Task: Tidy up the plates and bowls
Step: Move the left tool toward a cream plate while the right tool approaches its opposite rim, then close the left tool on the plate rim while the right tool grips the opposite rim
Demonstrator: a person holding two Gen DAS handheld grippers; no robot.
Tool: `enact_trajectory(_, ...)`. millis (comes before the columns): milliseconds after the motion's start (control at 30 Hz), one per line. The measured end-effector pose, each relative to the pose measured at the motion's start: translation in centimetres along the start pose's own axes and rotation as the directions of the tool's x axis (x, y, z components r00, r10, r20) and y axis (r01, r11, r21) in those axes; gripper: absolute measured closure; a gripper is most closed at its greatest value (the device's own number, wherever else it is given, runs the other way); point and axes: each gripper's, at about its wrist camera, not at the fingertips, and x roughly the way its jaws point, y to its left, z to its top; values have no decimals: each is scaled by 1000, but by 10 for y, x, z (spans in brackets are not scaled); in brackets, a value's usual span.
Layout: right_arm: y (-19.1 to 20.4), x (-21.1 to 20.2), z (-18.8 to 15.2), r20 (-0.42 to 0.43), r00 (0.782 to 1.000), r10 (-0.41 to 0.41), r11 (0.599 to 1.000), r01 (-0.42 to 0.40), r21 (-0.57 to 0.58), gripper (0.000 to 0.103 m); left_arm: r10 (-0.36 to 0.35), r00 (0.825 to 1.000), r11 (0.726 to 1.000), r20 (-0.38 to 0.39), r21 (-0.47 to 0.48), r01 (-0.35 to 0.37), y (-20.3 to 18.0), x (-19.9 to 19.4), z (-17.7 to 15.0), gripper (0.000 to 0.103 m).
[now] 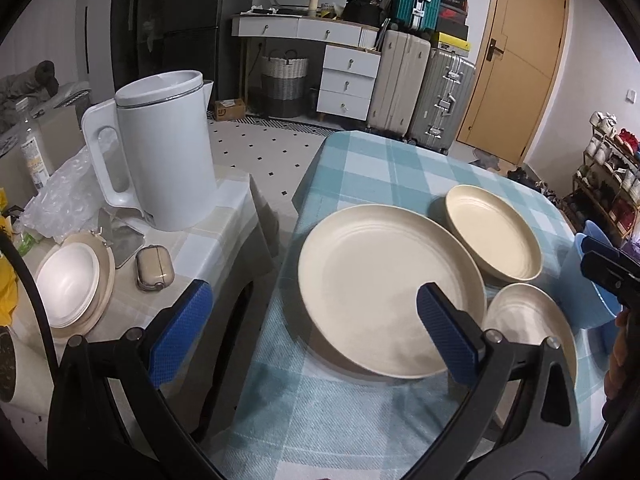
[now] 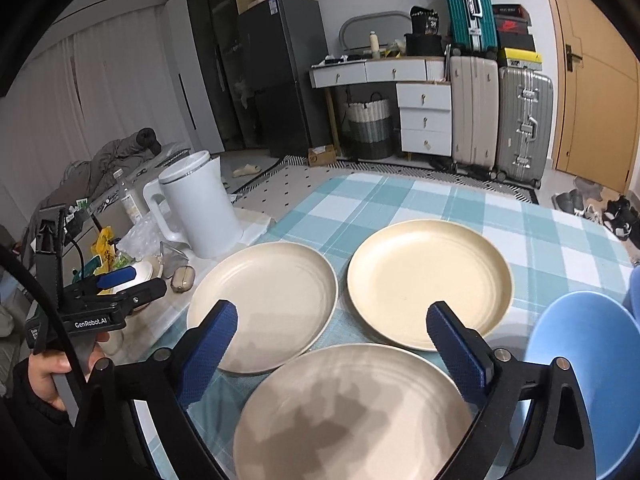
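I see three cream plates flat, face up, on checked bench [image 2: 460,208]: left plate [image 2: 262,306] nearest kettle [image 2: 196,208], far plate [image 2: 430,282] right of it, near plate [image 2: 356,416] in front. Round, no long axis. Left tool [image 1: 316,320] released, above left plate. Right tool [image 2: 332,336] released, over near plate. Blue bowl [image 2: 588,380] at right.

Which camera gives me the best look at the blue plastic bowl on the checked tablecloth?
The right wrist view: the blue plastic bowl fills the lower right corner, its rim and inside clearly visible. In the left wrist view only a sliver of that bowl shows at the right edge, partly behind the right gripper.
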Motion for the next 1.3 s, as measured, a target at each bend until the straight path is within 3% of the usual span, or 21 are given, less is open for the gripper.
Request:
enact_trajectory(333, -1, 44, -1, -83, 996, 43, 999, -41, 20, 10, 5, 997, 1000, -80, -24, -7, 10, 37, 2, 1)
enact_trajectory(467, 0, 63, -3, -125, 991, 50, 998, -46, 31, 18, 4, 995, 1000, -99, -26, -7, 10, 51, 1, 1)
enact_trajectory(967, 5, 119, -9, -258, 963, 78, 995, -61, 73, 31, 23, 988, 1000, -151, -11, -25, 15, 83, -4, 2)
enact_trajectory(1167, 3, 137, -10, -281, 956, 86, 994, -65, 83, 36, 24, 985, 999, -172, -20, -28, 20, 91, -6, 7)
enact_trajectory(1300, 4, 147, -12, -295, 953, 76, 995, -55, 80, 45, 20, 983, 999, -181, -23, -25, 20, 96, -6, 14)
